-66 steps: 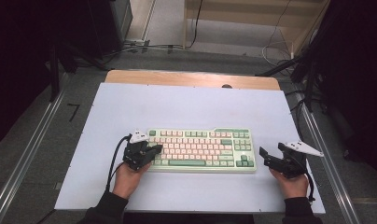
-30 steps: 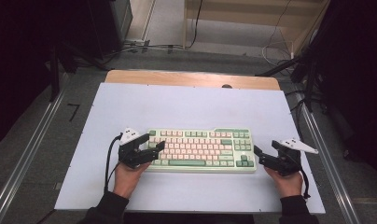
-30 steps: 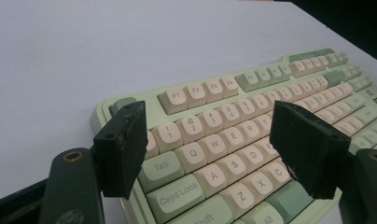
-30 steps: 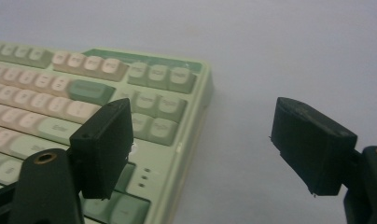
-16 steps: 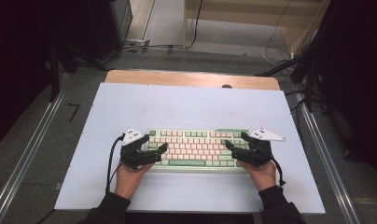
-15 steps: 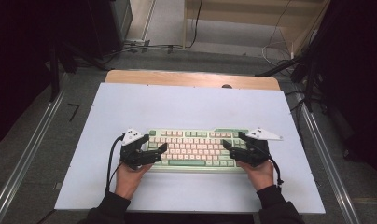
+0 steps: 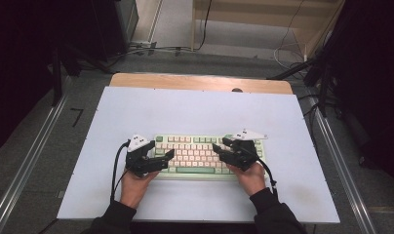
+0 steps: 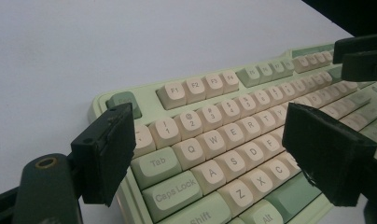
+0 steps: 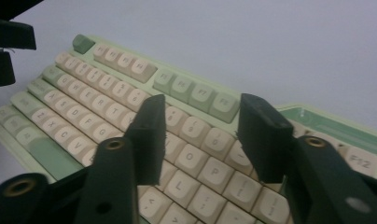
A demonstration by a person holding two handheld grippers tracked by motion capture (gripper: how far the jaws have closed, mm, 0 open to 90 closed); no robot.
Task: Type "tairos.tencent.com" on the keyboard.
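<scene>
A green and cream keyboard [image 7: 195, 155] lies near the front of the white tabletop [image 7: 200, 112]. My left gripper [image 7: 168, 157] hovers over its left end, jaws open wide, with the Q, W, A and S keys [image 8: 210, 154] between them and nothing held. My right gripper [image 7: 217, 150] is over the right half of the letter keys, jaws open above the O, P and L keys [image 9: 196, 158]. In the left gripper view the right gripper [image 8: 361, 58] shows at the top right. The left gripper [image 9: 7, 44] appears at the top left of the right gripper view.
A wooden strip [image 7: 200, 82] runs along the table's far edge. Metal rails [image 7: 27, 165] flank the table on both sides. Cables [image 7: 151, 48] lie on the floor beyond the table. Bare tabletop stretches behind the keyboard.
My right gripper has moved left from beside the keyboard's right end to above its right-hand keys. The left gripper has edged slightly right over the left keys.
</scene>
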